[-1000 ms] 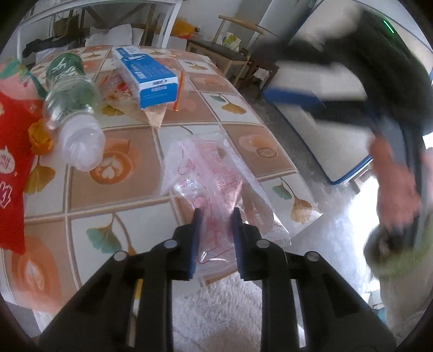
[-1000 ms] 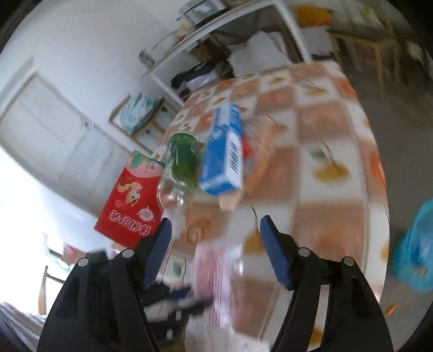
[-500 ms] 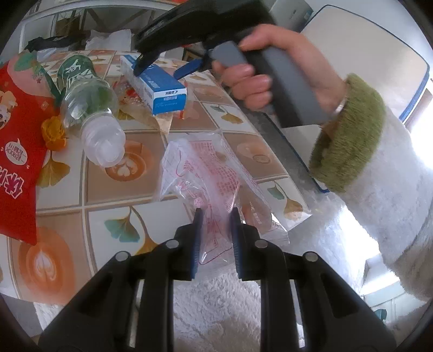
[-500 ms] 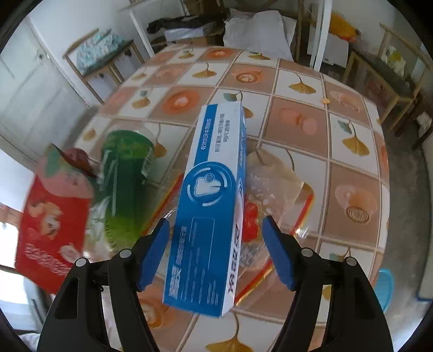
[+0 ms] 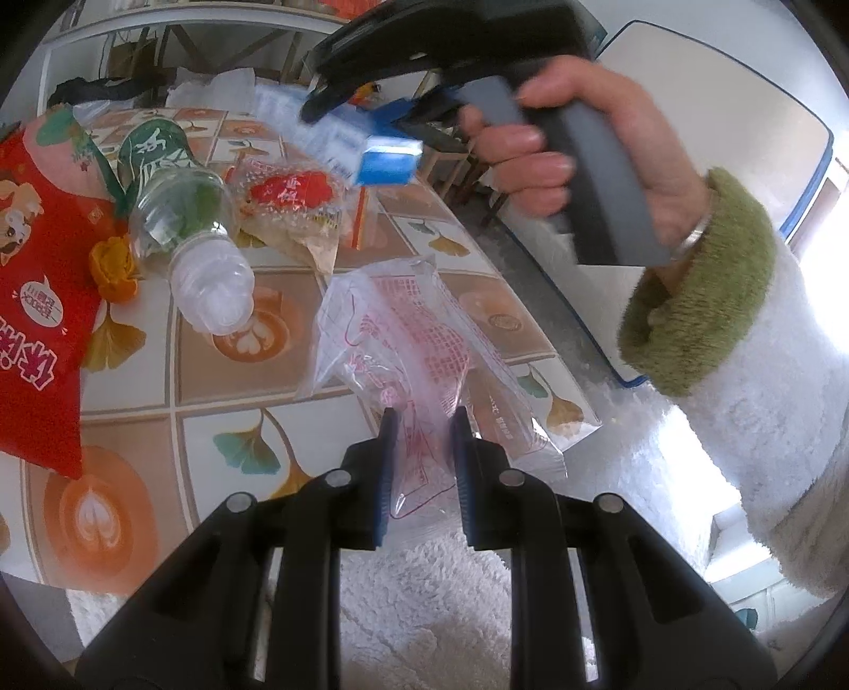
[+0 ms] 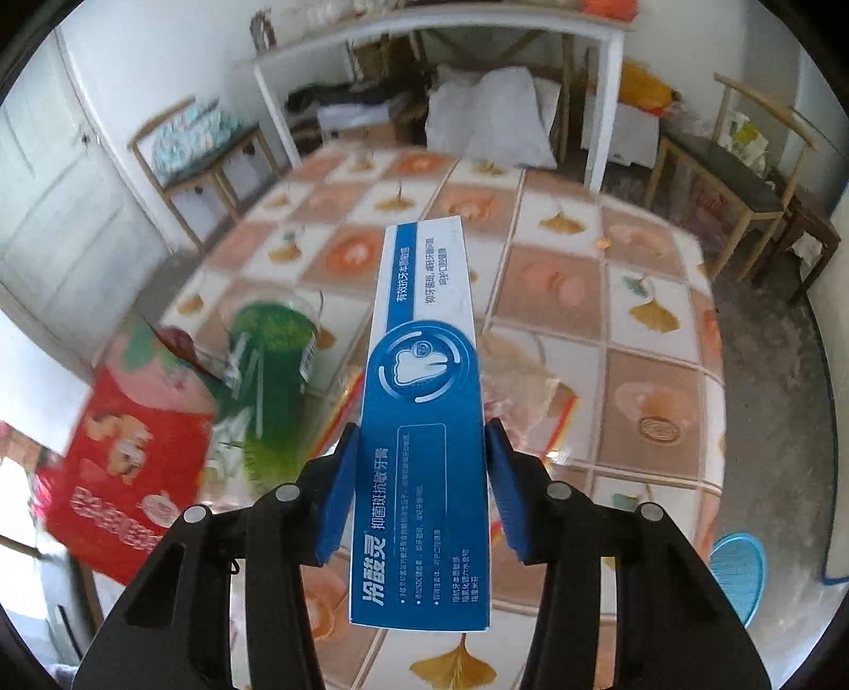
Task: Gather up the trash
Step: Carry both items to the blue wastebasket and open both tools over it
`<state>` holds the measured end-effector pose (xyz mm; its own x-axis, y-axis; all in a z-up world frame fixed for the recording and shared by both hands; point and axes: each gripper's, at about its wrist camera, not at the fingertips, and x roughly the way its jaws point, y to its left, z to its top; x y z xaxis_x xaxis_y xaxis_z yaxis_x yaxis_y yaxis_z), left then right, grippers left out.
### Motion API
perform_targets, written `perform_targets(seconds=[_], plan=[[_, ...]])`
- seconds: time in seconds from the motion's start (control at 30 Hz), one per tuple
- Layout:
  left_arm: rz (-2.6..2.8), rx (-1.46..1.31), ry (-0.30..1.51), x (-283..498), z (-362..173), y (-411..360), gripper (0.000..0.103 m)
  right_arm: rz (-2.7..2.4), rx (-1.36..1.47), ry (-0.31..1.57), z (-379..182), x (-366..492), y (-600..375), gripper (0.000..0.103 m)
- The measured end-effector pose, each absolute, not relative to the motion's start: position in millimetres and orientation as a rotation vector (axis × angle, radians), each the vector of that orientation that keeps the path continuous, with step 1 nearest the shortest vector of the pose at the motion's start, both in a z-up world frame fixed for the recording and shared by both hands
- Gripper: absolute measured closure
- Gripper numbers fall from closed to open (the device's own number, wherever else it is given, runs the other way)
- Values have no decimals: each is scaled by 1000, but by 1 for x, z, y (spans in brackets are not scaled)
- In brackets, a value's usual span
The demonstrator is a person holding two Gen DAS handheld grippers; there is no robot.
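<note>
Toothpaste box point(image 6: 424, 424) clamped in right hand-held gripper point(image 6: 422, 477) | left hand-held gripper point(image 5: 423, 467) pinching clear bag point(image 5: 403, 339) | bottle point(image 6: 265, 371) blurred

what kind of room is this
Probably a lived-in room in a home, used for eating and storage. A table with a ginkgo-leaf patterned cloth fills the middle, wooden chairs stand around it, and a white shelf piled with bags lines the back wall.

You have one blue toothpaste box point(image 6: 424, 424), one clear plastic bag point(image 5: 419, 339) at 6 o'clock, one green-labelled bottle point(image 5: 180, 223) at 10, one red snack bag point(image 5: 37, 276) at 9, one crumpled wrapper point(image 5: 289, 204) at 12, one orange scrap point(image 5: 112, 261).
</note>
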<state>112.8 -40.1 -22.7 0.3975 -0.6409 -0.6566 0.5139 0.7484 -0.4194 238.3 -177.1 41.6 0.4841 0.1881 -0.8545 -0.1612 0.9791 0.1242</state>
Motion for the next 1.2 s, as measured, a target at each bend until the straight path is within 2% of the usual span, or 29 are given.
perform_targets(seconds=[0.27, 0.47, 0.6, 0.73, 1.0, 1.2], plan=[[-763, -135, 853, 105, -1, -52, 85, 202, 230, 877, 101, 147, -263, 57], [-883, -84, 836, 106, 25, -103, 85, 48, 397, 810, 105, 44, -365, 57], [-994, -38, 874, 115, 34, -166, 85, -104, 533, 818, 76, -22, -435, 57], [-1111, 10, 989, 126, 31, -245, 85, -208, 700, 837, 29, -67, -491, 57], [-1168, 221, 1267, 135, -33, -409, 84, -317, 1024, 876, -73, -114, -571, 57], [-1102, 317, 1363, 150, -81, -491, 82, -363, 1141, 876, -120, -98, -627, 56]])
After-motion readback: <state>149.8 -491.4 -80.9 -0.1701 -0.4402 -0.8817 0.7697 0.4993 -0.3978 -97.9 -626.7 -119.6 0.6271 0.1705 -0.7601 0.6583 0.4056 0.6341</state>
